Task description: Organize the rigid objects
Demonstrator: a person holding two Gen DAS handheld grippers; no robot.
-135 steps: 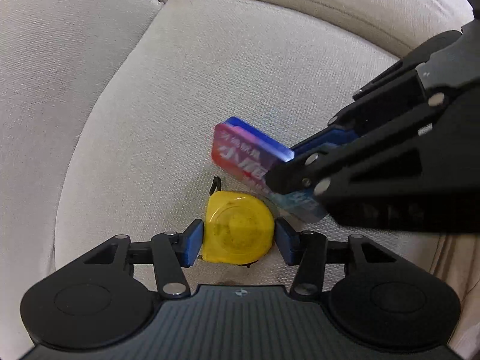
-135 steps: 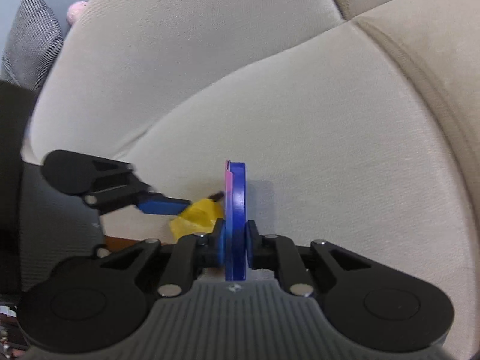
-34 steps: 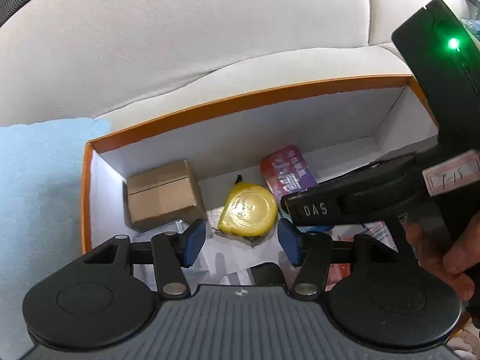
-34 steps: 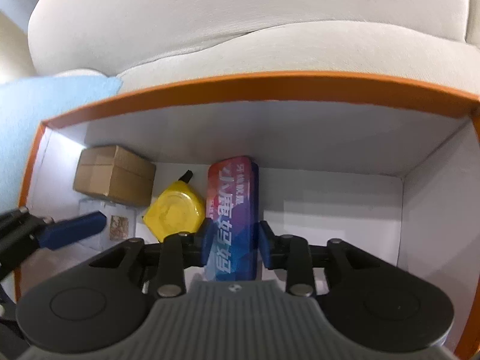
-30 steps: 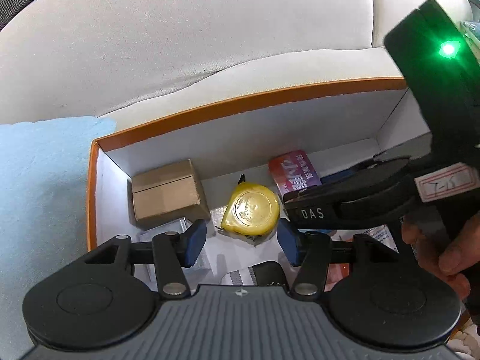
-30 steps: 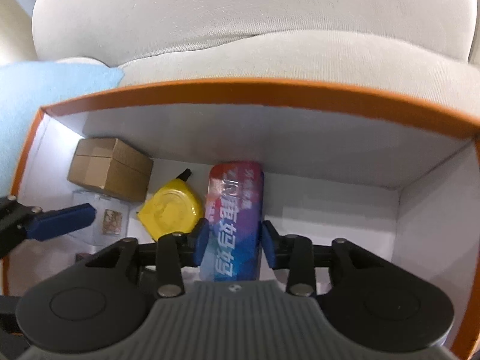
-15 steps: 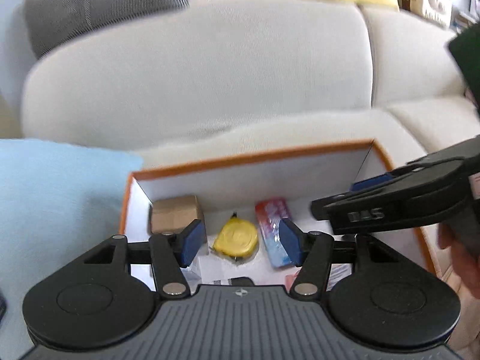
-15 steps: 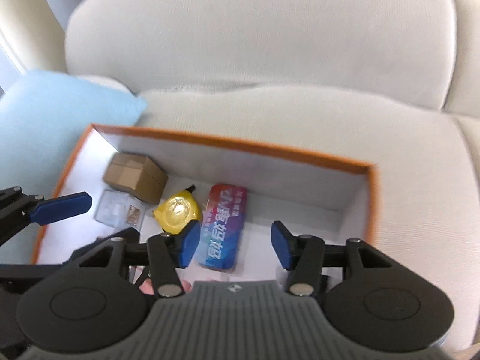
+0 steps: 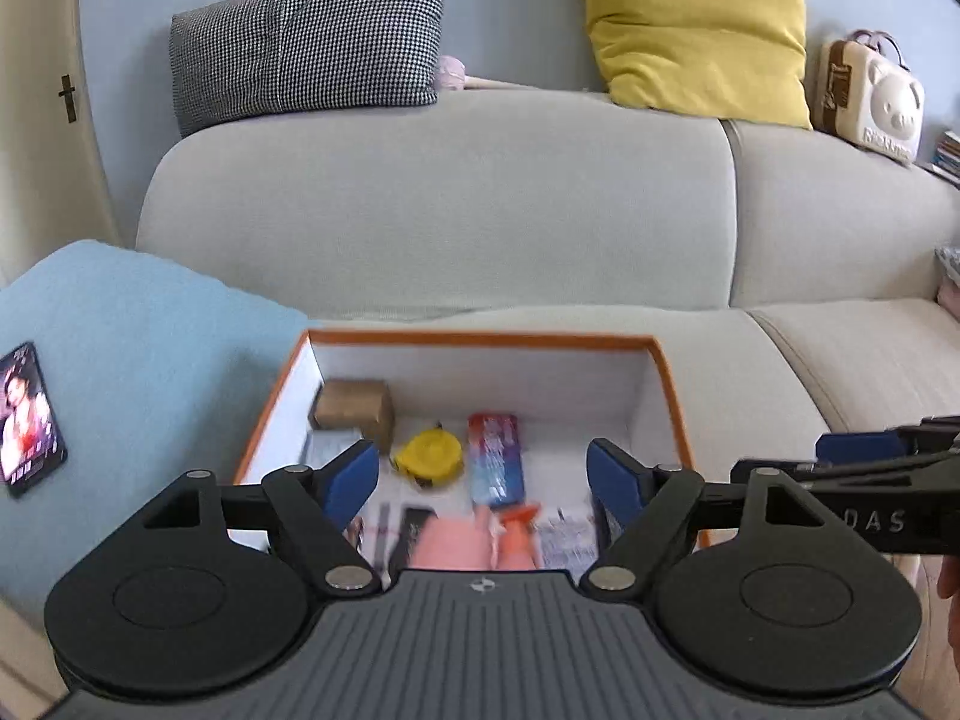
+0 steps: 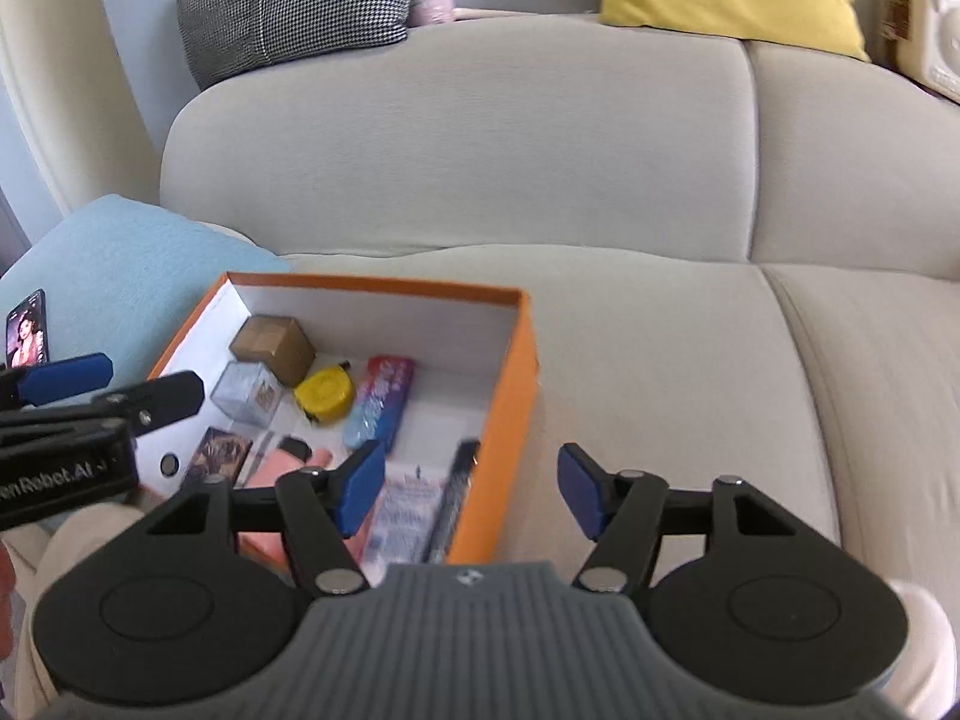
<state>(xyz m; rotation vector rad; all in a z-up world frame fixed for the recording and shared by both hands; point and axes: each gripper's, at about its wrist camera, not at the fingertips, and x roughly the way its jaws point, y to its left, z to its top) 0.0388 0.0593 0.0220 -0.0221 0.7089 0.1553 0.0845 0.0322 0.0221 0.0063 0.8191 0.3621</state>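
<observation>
An orange box [image 9: 480, 337] [image 10: 510, 396] with white inner walls sits on the beige sofa seat. Inside lie a yellow tape measure [image 9: 427, 455] [image 10: 323, 391], a red and blue tin [image 9: 494, 459] [image 10: 381, 401], a brown carton [image 9: 353, 405] [image 10: 273, 343], a clear cube [image 10: 246, 391] and several flat packets. My left gripper [image 9: 483, 483] hangs above the box, its jaws opening wide with nothing between them. My right gripper [image 10: 471, 492] is above the box's right wall, its jaws opening too and empty.
A light blue cushion [image 9: 138, 360] with a phone [image 9: 30, 414] on it lies left of the box. A checked pillow [image 9: 306, 42] and a yellow pillow [image 9: 696, 24] rest on the sofa back. The sofa seat [image 10: 690, 372] stretches to the right of the box.
Both grippers let go of the tape measure and the tin inside the box, then rose and drew back, jaws spreading. The box now looks smaller and the whole sofa shows.
</observation>
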